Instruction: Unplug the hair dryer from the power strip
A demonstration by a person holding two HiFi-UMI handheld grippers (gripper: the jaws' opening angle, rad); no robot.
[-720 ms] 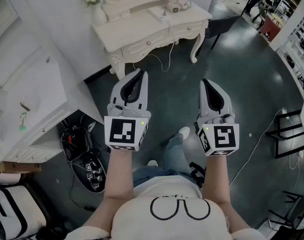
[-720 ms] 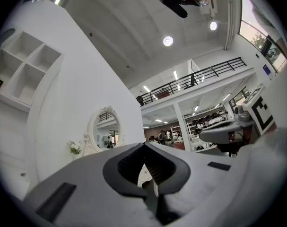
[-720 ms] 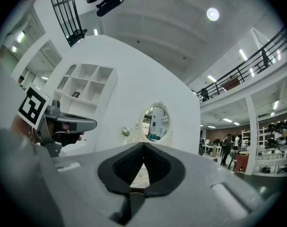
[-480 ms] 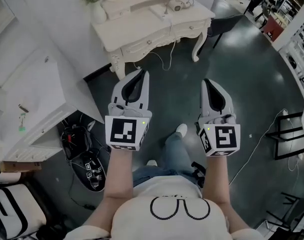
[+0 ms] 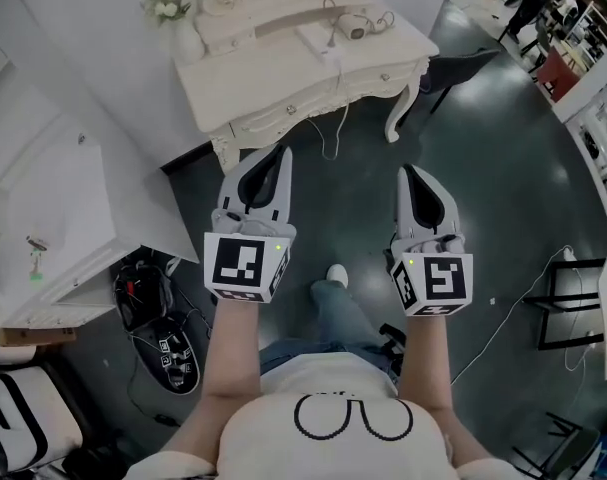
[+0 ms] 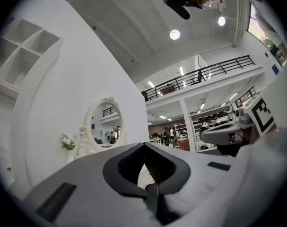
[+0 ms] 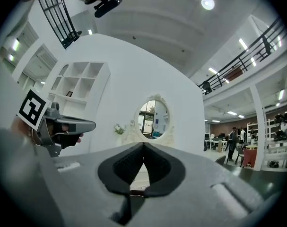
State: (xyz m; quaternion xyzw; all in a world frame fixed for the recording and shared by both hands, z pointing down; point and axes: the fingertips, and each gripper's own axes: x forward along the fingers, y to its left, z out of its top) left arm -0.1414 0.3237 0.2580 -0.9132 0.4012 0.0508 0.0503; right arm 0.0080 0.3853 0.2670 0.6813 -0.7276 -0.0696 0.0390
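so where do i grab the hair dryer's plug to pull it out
Take the plug by its body, right at the power strip beside the hair dryer. The strip lies flat on the dressing table, so probably come from above and pull straight up. The plug itself is too small to see.

"Where's the hair dryer [image 5: 355, 26]?"

"On the dressing table [image 5: 283, 83], right end; flowers [image 5: 166, 6] at the left end. A cord [image 5: 335, 133] hangs down its front. A cabinet [image 5: 53, 208] stands left, cables [image 5: 148, 298] on the floor beside it."
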